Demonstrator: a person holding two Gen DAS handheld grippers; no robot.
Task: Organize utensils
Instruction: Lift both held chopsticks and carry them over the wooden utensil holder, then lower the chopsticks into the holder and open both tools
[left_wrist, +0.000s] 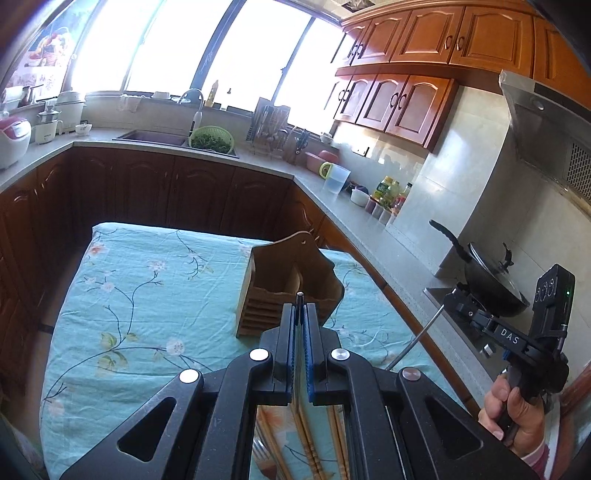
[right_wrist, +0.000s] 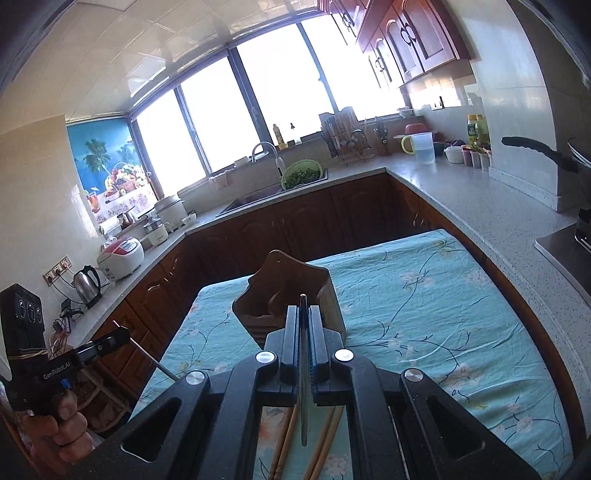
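Observation:
A wooden utensil holder (left_wrist: 291, 284) with two compartments stands on the table with the light blue floral cloth (left_wrist: 147, 295); it also shows in the right wrist view (right_wrist: 291, 295). My left gripper (left_wrist: 300, 306) is shut on a thin dark-tipped metal utensil (left_wrist: 300, 297), just before the holder. My right gripper (right_wrist: 303, 314) is shut on a thin metal utensil (right_wrist: 303, 387) whose handle runs back under it; it shows in the left wrist view (left_wrist: 413, 339) too. Wooden chopsticks (right_wrist: 284, 439) lie on the cloth below both grippers.
An L-shaped grey counter (right_wrist: 461, 195) runs behind and to the right of the table. On it are a sink (left_wrist: 151, 137), a green colander (left_wrist: 211, 139), a clear jug (left_wrist: 337, 179) and bottles. A black wok (left_wrist: 491, 273) sits on the stove at right.

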